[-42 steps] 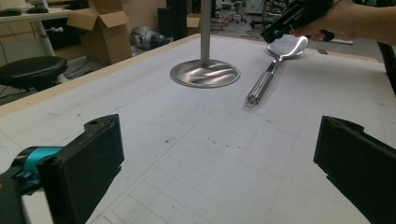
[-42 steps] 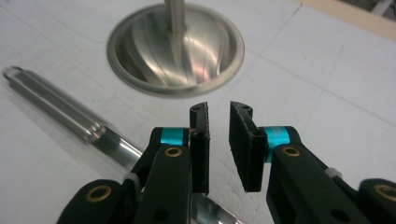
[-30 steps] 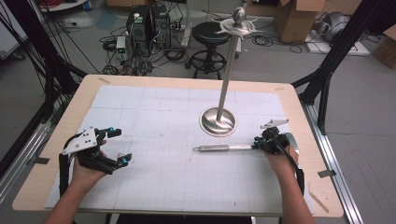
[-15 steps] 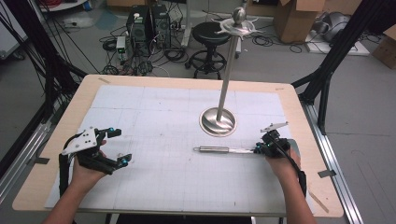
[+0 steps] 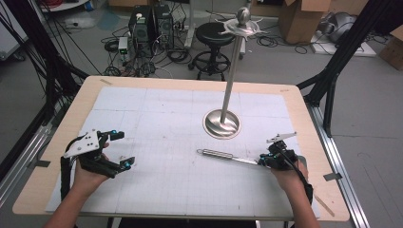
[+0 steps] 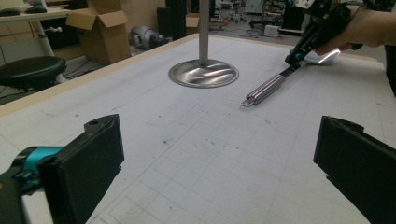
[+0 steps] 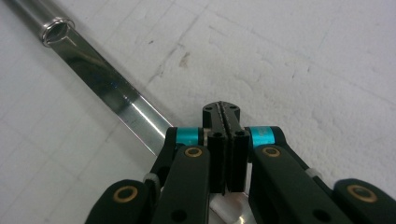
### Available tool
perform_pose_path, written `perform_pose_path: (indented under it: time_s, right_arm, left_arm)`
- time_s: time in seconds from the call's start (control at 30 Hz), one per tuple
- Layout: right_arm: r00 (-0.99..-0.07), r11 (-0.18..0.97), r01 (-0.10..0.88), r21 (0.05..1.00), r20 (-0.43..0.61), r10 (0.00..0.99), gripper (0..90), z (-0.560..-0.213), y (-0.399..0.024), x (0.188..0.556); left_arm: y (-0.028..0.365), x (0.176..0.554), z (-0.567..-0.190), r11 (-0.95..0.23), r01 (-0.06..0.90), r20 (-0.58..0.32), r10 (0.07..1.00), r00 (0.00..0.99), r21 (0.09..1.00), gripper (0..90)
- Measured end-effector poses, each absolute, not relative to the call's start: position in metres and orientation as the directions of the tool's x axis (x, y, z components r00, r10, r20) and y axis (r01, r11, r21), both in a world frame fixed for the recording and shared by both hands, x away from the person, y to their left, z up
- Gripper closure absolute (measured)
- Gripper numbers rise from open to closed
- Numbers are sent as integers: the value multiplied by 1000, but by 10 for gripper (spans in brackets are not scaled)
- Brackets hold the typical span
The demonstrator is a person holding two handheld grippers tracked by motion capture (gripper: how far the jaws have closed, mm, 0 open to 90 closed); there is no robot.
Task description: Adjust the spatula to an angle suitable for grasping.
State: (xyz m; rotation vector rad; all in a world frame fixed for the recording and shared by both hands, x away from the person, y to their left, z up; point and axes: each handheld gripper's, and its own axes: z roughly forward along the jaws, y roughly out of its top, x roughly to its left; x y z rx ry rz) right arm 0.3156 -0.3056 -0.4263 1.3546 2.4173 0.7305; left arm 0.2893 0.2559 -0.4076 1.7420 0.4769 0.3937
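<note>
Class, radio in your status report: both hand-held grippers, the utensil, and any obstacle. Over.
Left hand-held gripper open, empty, hovering over the mat. Right hand-held gripper shut on the metal utensil, which lies flat on the mat. Metal stand close behind the handle.

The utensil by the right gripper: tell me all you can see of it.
The utensil is shiny steel: a round tubular handle with a wire loop at its free end, narrowing to a flat neck. It lies flat on the mat, just in front of the stand, apart from it. The right gripper is shut on the neck; its head is hidden.

Utensil point(image 7: 100, 79) head beneath right claw point(image 7: 223, 116)
</note>
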Motion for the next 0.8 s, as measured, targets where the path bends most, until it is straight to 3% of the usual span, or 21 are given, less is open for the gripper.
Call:
perform_pose_path:
  time_s: [0.8]
  right_arm:
    - [-537, 450, 731, 514, 26, 843, 898, -424, -297, 286]
  left_arm:
    - [252, 288, -407, -187, 104, 4, 504, 864, 977, 21]
